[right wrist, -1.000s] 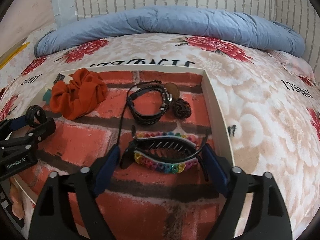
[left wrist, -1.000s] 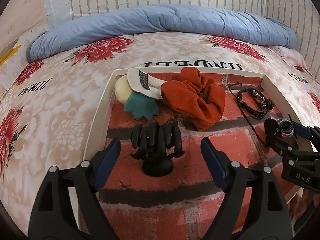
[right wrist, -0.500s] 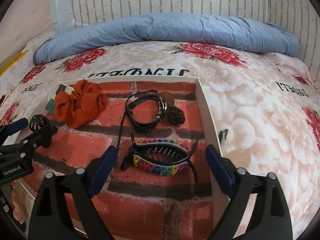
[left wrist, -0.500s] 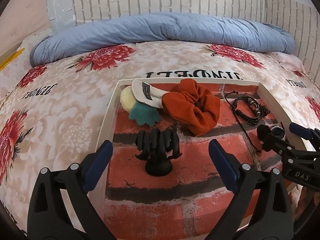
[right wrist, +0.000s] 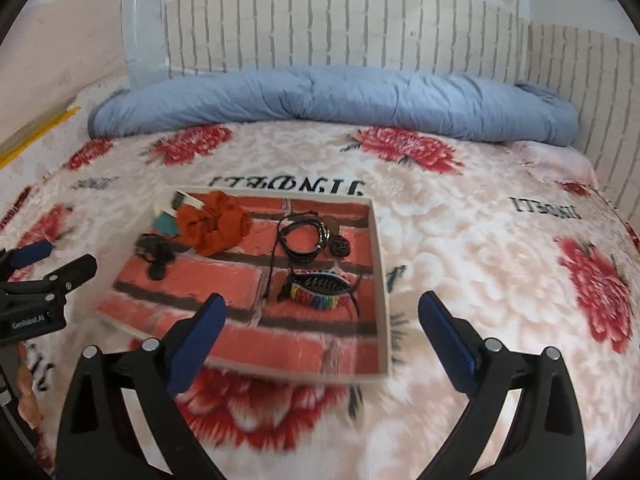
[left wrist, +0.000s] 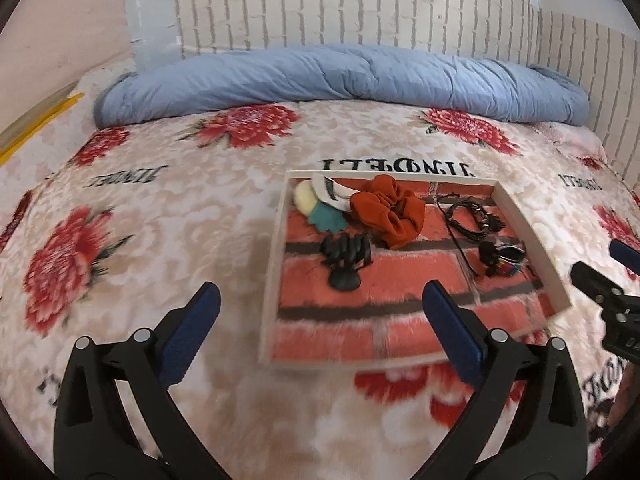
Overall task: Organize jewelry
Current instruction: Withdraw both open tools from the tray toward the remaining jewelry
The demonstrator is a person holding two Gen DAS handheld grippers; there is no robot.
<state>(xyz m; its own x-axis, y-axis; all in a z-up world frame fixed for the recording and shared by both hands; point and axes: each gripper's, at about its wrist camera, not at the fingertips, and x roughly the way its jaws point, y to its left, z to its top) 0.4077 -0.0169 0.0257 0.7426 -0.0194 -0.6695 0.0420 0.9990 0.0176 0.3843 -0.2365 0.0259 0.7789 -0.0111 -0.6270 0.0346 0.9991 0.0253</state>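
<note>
My left gripper (left wrist: 320, 320) and right gripper (right wrist: 320, 322) hang empty, jaws opening wide, since both claw clips (right wrist: 318, 290) lie sorted in the tray (right wrist: 382, 280).

Tray (left wrist: 520, 216): brick-print floor, matt pale rim. Within: crumpled orange cloth scrunchie (left wrist: 390, 210), glossy black plastic claw clip (left wrist: 344, 258). Under the tray: plush floral blanket (left wrist: 160, 208). Behind: matt quilted blue duvet (left wrist: 340, 76).

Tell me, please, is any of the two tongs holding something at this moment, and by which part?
Nothing is held. The left tongs and the right tongs are both empty and opening; the black claw clip and the rainbow clip lie in the tray.
</note>
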